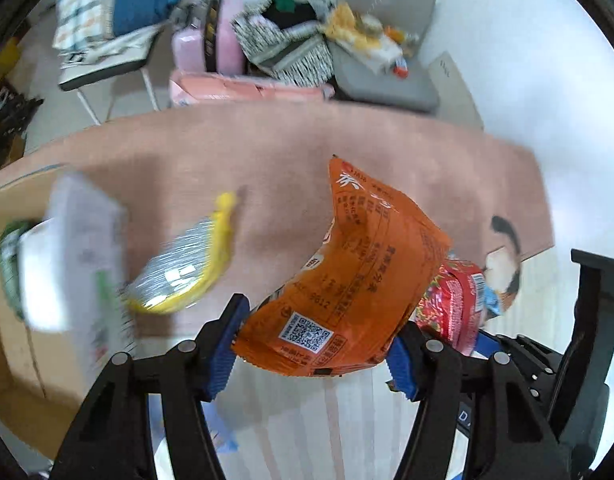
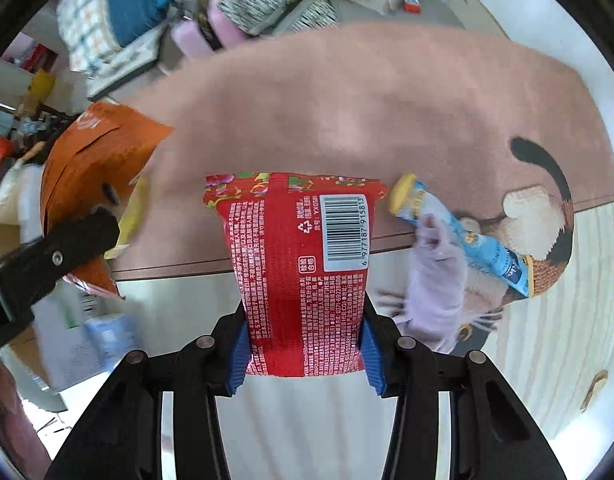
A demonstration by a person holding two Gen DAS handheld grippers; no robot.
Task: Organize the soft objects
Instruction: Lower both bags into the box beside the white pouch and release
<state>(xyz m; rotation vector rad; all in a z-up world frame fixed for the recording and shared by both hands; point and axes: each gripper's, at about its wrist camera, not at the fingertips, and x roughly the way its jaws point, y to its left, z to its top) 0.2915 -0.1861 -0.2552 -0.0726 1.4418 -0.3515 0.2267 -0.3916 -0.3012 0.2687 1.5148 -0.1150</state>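
Both pairs of jaws are clamped on packets: the left gripper [image 1: 315, 344] holds an orange packet [image 1: 359, 276] by its lower edge, lifted above the pink mat [image 1: 267, 148]; the right gripper [image 2: 303, 354] holds a red packet [image 2: 299, 264] upright. Left of them a yellow packet [image 1: 187, 268] lies on the mat, a blue packet [image 2: 463, 236] far right

Showing orange on the left packet [image 1: 347, 280], with a white code square. Showing red with a floral top band and white barcode on the right packet [image 2: 303, 272]. Displaying pink on the mat [image 1: 267, 152]; yellow and silver on a pouch [image 1: 183, 268].
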